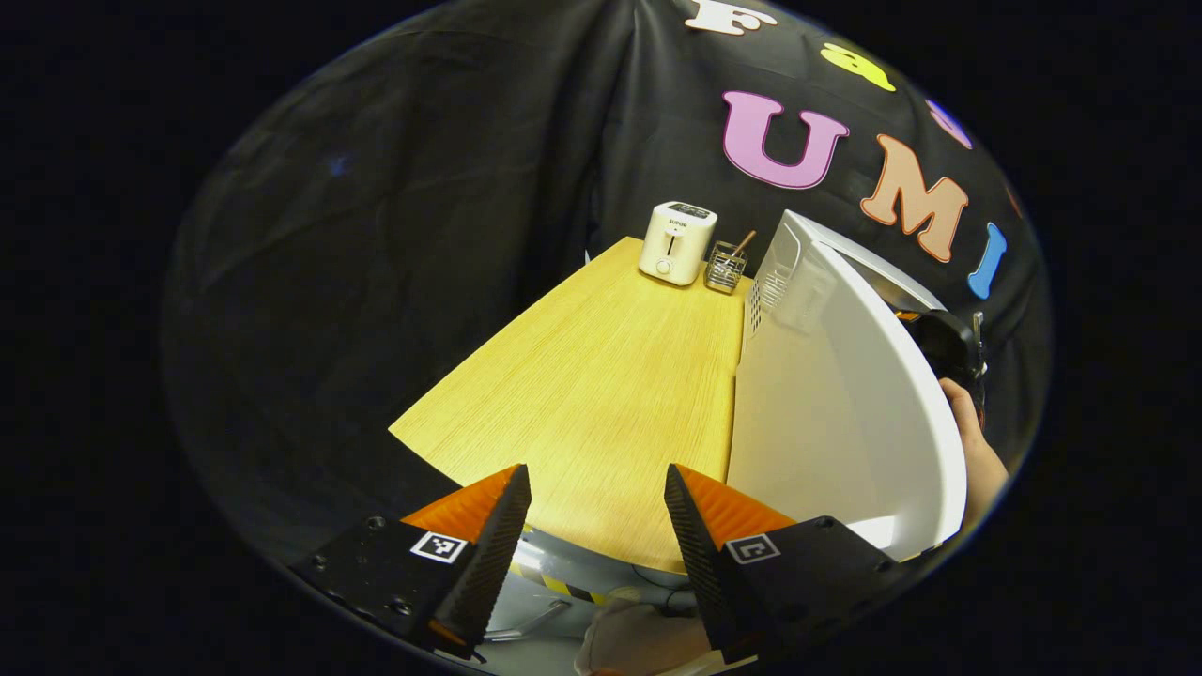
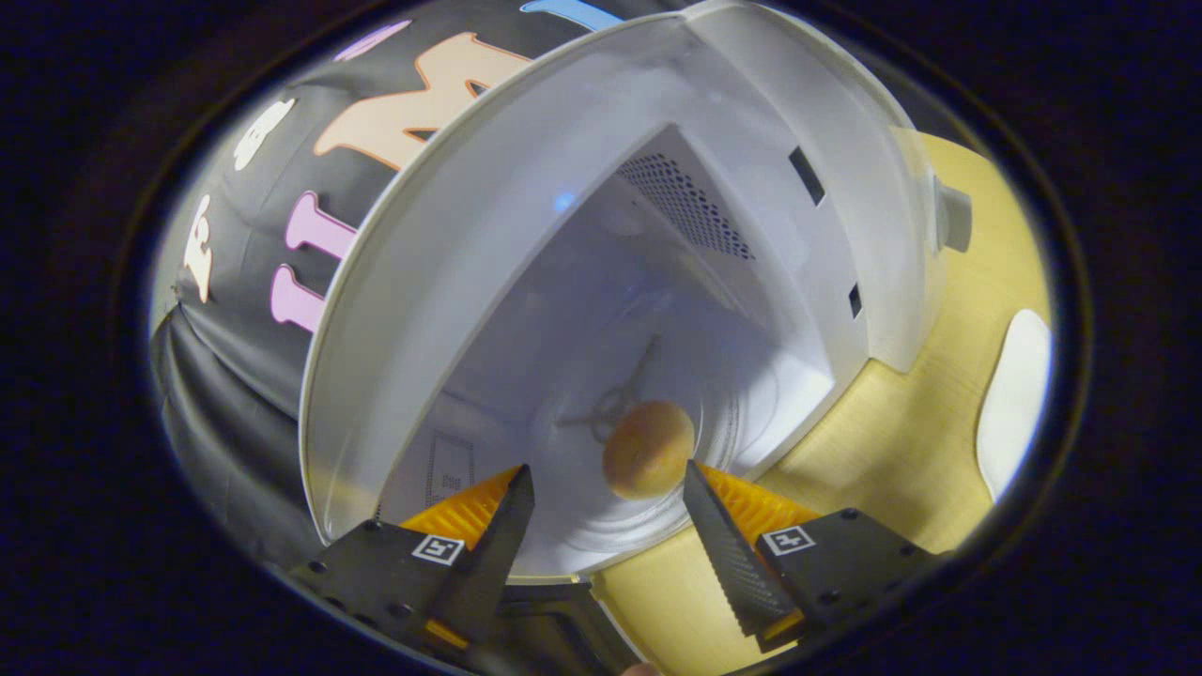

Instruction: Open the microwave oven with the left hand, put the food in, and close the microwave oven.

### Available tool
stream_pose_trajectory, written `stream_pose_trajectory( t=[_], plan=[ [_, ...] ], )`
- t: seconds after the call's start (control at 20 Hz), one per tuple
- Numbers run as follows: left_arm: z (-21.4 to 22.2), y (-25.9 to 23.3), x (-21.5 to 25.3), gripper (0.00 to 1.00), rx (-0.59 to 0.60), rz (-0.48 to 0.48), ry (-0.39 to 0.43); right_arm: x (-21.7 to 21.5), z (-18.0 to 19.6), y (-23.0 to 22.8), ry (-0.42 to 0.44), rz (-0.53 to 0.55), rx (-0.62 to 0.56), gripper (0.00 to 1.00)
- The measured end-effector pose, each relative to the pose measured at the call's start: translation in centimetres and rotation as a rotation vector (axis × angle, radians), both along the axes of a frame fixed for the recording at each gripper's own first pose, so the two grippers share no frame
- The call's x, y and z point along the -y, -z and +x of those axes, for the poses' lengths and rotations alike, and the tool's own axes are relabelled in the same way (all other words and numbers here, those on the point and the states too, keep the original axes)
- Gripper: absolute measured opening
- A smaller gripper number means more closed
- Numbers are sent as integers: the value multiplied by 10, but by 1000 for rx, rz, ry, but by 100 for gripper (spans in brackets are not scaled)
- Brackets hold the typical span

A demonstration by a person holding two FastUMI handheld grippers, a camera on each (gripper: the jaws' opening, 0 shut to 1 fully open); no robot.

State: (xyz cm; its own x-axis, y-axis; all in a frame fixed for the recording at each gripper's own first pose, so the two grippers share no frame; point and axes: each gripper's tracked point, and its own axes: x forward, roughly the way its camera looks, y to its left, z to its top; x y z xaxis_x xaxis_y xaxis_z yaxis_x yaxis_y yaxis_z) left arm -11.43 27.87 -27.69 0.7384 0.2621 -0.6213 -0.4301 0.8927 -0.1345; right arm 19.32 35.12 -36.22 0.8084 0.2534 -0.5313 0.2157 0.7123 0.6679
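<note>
**Golden bun lies inside the open microwave**

Golden-brown, the bun (image 2: 648, 449) lies on the glass turntable (image 2: 601, 507) inside the white microwave oven (image 2: 751, 122), just beyond the right gripper (image 2: 606, 507), whose fingers are spread and hold nothing. The left gripper (image 1: 597, 507) is likewise parted and empty above the wooden table (image 1: 601, 376). Beside it the microwave door (image 1: 845, 413) stands open. Farther back sit a white toaster (image 1: 677, 242) and a wire basket (image 1: 725, 267).

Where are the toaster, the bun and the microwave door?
toaster (image 1: 676, 242): left gripper view, front face.
bun (image 2: 648, 449): right gripper view, middle of its top, inside the microwave.
microwave door (image 1: 826, 413): left gripper view, outer panel, swung open.
</note>
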Motion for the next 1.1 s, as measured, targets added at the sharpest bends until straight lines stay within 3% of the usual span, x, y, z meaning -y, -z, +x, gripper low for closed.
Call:
stream_pose_trajectory(
  t=[0.35,0.5,0.55,0.6,0.65,0.75,0.8,0.85,0.9,0.95,1.0,1.05,1.1],
  plan=[
    [6,0,15,84,5,-16,57,8,-30,-7,-61,-41,2,89],
    [11,-3,21,77,5,-8,92,9,-53,-9,-104,-61,-26,89],
    [13,-2,23,78,4,-8,106,8,-62,-10,-130,-63,-35,99],
    [16,-3,25,75,4,-9,116,8,-72,-13,-150,-71,-40,99],
    [17,-3,28,71,5,-13,126,9,-81,-16,-169,-80,-35,99],
    [21,-2,31,48,3,-13,147,12,-97,-23,-198,-98,-24,99],
    [22,-2,35,41,-4,-8,167,16,-105,-25,-207,-108,-22,89],
    [22,-5,37,33,-6,4,189,19,-111,-29,-217,-115,-21,89],
    [24,-6,40,29,-7,15,212,22,-117,-31,-226,-125,-20,99],
    [25,-5,43,35,-14,23,233,26,-121,-33,-233,-138,-15,99],
    [27,-5,45,28,-20,32,249,30,-125,-36,-239,-155,-4,99],
    [29,-5,46,25,-23,43,259,36,-128,-40,-242,-174,6,89],
    [30,-6,47,18,-22,50,263,40,-131,-45,-244,-192,20,89]
  ],
)
